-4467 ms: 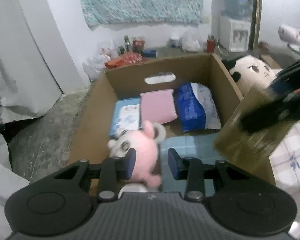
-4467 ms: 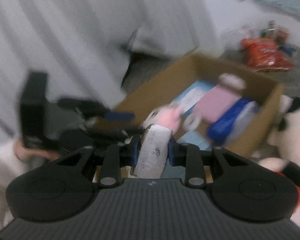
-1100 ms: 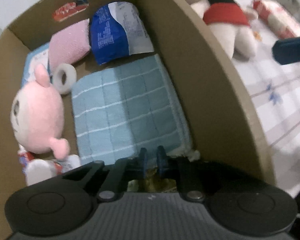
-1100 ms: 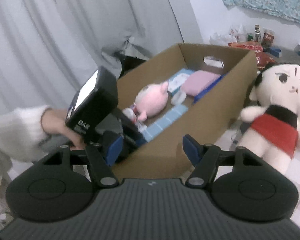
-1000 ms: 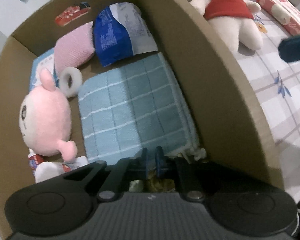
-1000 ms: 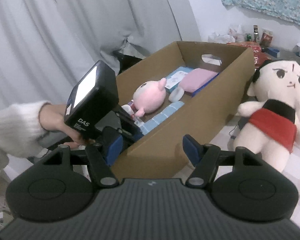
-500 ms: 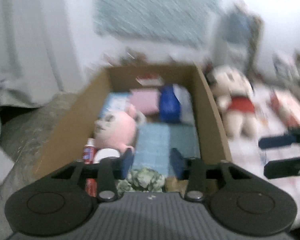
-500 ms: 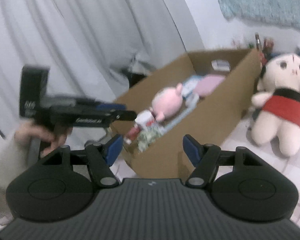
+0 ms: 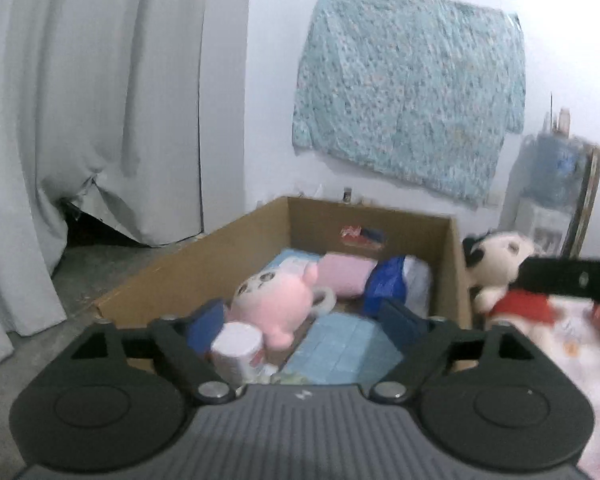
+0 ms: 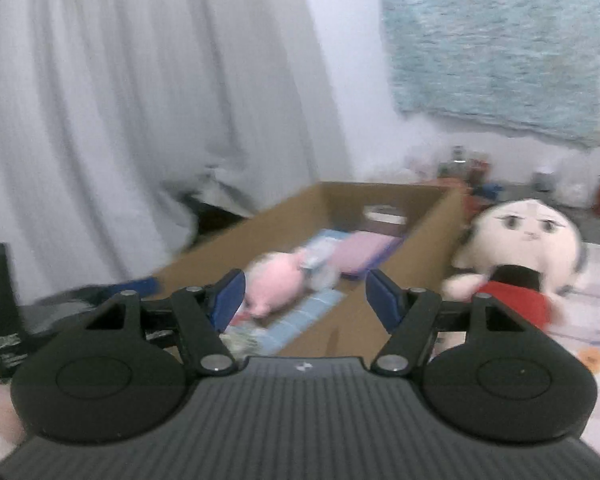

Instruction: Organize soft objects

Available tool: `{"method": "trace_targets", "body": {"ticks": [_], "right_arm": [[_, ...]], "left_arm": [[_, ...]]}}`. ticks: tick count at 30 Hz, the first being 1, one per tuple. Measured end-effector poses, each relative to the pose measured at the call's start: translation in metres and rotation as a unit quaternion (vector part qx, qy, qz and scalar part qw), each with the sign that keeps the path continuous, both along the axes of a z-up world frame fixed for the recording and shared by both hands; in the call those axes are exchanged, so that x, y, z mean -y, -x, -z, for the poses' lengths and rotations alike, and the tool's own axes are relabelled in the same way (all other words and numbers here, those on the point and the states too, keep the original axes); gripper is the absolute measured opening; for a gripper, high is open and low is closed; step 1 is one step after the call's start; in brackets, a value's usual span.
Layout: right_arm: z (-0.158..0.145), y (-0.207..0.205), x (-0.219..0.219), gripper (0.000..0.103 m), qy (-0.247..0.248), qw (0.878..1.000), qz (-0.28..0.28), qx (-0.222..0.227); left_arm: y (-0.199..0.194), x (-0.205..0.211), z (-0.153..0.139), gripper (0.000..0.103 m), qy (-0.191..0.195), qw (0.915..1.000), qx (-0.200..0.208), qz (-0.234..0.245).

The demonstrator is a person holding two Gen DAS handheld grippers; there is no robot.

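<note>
left gripper (image 9: pixel 304 322): jaws just been opening, now spread wide, nothing pinched; been pulled back and up out of the cardboard box (image 9: pixel 188 276) | green crumpled wad (image 9: pixel 290 378) left at box's near end beside blue towel (image 9: pixel 348 350), pink plush (image 9: pixel 276 304) | right gripper (image 10: pixel 302 294): apart, empty, same as before

Box (image 9: pixel 204 276) top was open at frame ctr, floor crowded w/ pink plush (image 9: pixel 278 304); doll (image 9: pixel 500 276) blocked right side.

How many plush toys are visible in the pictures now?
2. A pink plush lies inside the cardboard box; a white doll in red sits outside beside it. Others may be hidden.
</note>
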State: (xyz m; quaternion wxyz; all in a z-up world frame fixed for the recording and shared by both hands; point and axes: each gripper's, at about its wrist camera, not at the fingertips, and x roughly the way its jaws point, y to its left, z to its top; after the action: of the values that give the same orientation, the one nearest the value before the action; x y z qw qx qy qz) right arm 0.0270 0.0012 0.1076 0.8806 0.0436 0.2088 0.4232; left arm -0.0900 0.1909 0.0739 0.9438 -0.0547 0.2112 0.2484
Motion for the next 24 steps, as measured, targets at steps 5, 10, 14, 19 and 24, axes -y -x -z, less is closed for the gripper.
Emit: {"method": "trace_targets", "body": {"ticks": [5, 10, 14, 19, 24], "right_arm": [[0.012, 0.009, -0.007, 0.067, 0.036, 0.999, 0.007, -0.025], [0.018, 0.037, -0.002, 0.066, 0.085, 0.996, 0.001, 0.032], [0.023, 0.044, 0.004, 0.066, 0.068, 0.993, 0.052, 0.085], [0.031, 0.036, 0.006, 0.066, 0.038, 0.995, 0.05, 0.076], [0.036, 0.031, 0.002, 0.066, 0.034, 0.995, 0.051, 0.076]], "left_arm": [[0.004, -0.009, 0.009, 0.09, 0.031, 0.9995, 0.01, 0.006], [0.009, -0.01, 0.014, 0.091, 0.016, 0.9998, 0.003, -0.014], [0.016, -0.006, 0.016, 0.093, -0.002, 0.9992, 0.002, -0.039], [0.021, 0.001, 0.015, 0.094, -0.02, 0.9991, 0.011, -0.037], [0.02, 0.012, 0.014, 0.095, -0.033, 0.999, 0.01, -0.03]]}}
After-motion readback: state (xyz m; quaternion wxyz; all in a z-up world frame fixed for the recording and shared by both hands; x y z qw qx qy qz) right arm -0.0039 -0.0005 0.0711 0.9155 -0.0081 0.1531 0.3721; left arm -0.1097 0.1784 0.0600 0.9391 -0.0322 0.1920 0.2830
